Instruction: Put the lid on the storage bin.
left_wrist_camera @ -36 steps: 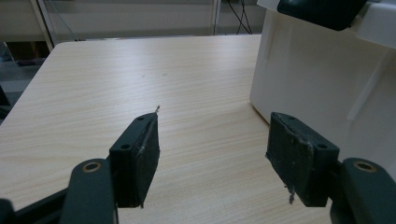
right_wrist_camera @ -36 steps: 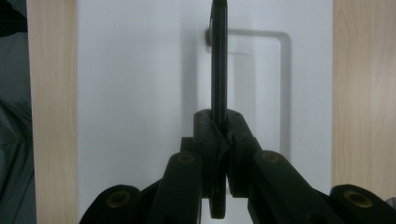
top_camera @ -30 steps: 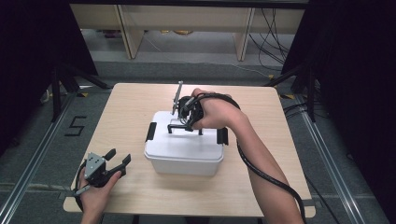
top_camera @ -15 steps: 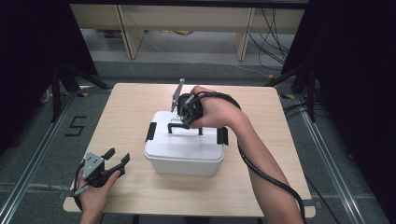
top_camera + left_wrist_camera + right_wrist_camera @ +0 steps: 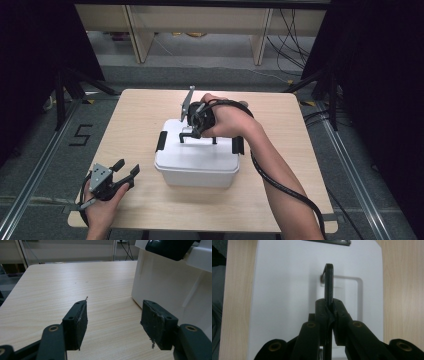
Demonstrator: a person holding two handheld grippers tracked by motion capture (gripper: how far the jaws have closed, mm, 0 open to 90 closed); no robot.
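My right gripper [image 5: 192, 131] has just closed on the handle [image 5: 329, 282] at mid-table; left gripper [image 5: 125, 170] gapes. Thin grip may slip when lifting.

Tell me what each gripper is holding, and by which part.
The right gripper is clamped on the white box's black lid handle, near its middle. The left gripper is open, holding nothing.

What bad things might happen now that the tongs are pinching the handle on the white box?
The right tongs pinch only a thin edge of the black handle, so it might slip out when lifted. Both side latches look shut on the white box, so the whole box may rise. The open left tongs sit close beside it and might bump it.
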